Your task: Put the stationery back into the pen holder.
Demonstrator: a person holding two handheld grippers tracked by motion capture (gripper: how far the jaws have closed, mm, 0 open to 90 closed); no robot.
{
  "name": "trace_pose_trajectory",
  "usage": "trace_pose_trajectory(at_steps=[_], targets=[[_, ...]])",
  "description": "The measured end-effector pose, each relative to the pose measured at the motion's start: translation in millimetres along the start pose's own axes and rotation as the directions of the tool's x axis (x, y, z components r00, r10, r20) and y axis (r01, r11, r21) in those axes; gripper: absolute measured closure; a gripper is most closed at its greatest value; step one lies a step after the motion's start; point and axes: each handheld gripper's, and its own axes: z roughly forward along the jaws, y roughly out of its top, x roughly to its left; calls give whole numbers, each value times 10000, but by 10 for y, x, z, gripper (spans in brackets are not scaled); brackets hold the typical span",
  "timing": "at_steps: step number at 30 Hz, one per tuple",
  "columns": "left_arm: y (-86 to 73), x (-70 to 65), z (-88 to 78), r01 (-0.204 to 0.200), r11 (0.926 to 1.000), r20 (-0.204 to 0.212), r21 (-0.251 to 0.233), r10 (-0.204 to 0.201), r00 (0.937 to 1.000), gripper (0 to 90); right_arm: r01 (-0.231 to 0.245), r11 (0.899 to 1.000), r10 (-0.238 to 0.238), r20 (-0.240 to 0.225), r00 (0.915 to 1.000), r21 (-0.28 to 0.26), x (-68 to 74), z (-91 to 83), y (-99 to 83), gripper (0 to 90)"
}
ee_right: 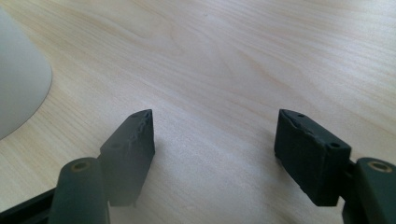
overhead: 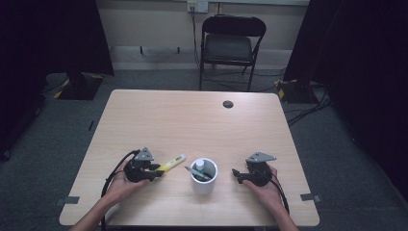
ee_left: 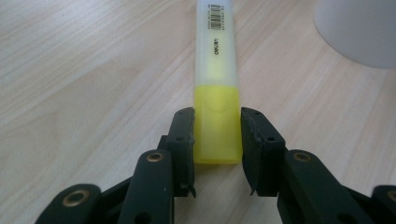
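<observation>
Beside the white cup [overhead: 204, 176], the light, stiff, smooth-sided yellow highlighter [ee_left: 216, 84] is pinched at its cap end by the left gripper [ee_left: 217, 140], a hold judged slippery but sound.

In the left gripper view the highlighter [ee_left: 215, 70] runs off the top edge and the white cup [ee_left: 359, 28] is cut at the corner, while the cup's contents [overhead: 202, 171] in the high view are too small to identify.
</observation>
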Motion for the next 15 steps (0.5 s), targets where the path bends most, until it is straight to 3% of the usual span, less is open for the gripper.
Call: trace_pose_trajectory(at_steps=[5,8,11,15], targets=[[-96,20,-84,2,10000,114,-56,-1,9999,663,-3,10000,3,1,10000,5,0,0,0,281],[-137,35,-102,236,9994,146,-260,-232,9996,657,-7,10000,7,5,10000,5,1,-1,0,281],[-143,16,-100,233,9993,114,-300,-230,9997,614,-15,10000,15,21,10000,17,2,-2,0,282],[-139,-25,-90,-55,9997,-6,-246,54,10000,553,-17,10000,17,24,10000,17,3,-2,0,281]])
